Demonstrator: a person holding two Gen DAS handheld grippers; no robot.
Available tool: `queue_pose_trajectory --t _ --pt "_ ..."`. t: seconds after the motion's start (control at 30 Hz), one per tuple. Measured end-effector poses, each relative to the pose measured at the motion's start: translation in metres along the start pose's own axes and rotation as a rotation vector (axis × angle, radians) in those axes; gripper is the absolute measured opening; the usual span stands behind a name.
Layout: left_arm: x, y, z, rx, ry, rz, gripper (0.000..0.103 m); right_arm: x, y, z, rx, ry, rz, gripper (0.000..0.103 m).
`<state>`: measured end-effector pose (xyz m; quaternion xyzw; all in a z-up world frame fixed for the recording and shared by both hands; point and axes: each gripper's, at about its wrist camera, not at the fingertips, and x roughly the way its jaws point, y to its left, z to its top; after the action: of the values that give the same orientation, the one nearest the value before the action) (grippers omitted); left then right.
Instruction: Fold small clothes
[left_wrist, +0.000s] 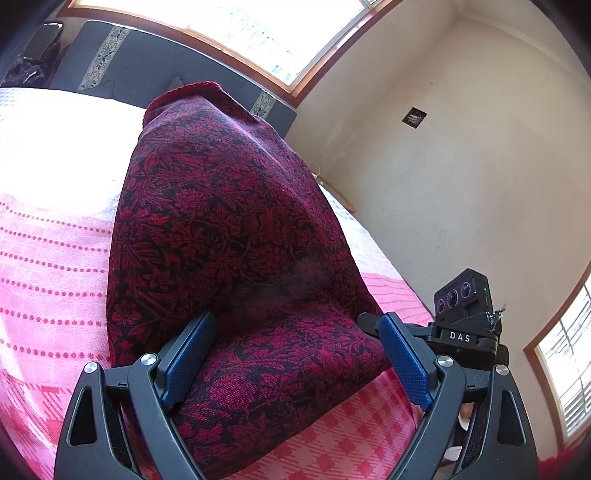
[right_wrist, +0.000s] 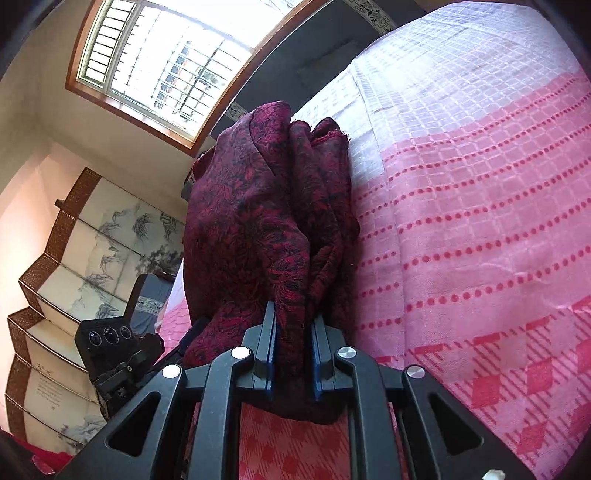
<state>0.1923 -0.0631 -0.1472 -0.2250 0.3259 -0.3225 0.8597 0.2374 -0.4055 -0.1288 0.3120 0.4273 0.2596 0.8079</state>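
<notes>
right wrist view: right tongs (right_wrist: 293, 332) pinch a bunched fold of the maroon patterned cloth (right_wrist: 258, 229) | left tongs (left_wrist: 295, 354) spread, cloth edge between, pads not pressing | cloth drapes over pink bedspread (right_wrist: 480, 240) near bed's edge | soft, light, limp; grip corners or hem

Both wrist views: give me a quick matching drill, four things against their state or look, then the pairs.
Things:
1. left gripper
2. right gripper
3. red patterned garment
4. bedspread

States:
A. pink with dotted rows and a checked band
B. jaws wide apart, cloth lying between them
C. dark floral cloth, bunched in the right wrist view
D. pads clamped on a gathered fold

Pairs: 1-B, 2-D, 3-C, 4-A
</notes>
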Motion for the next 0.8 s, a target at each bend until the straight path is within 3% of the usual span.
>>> queue_pose_trajectory --t 0.23,0.37,0.67,0.8 --pt "0.003 -0.007 0.007 0.027 0.03 0.015 0.09 0.0 -0.01 -0.004 0.023 -0.004 0.021 0.013" --pt "0.0 -0.018 0.011 0.058 0.044 0.082 0.09 0.0 -0.015 -0.009 0.038 -0.014 0.034 0.012" --pt "-0.025 -0.023 0.031 0.133 -0.046 0.267 0.095 -0.009 0.003 -0.025 -0.01 -0.068 -0.054 0.011" --pt "-0.011 -0.003 0.032 0.088 0.03 0.267 0.095 -0.01 0.003 -0.027 0.01 -0.064 -0.041 0.011"
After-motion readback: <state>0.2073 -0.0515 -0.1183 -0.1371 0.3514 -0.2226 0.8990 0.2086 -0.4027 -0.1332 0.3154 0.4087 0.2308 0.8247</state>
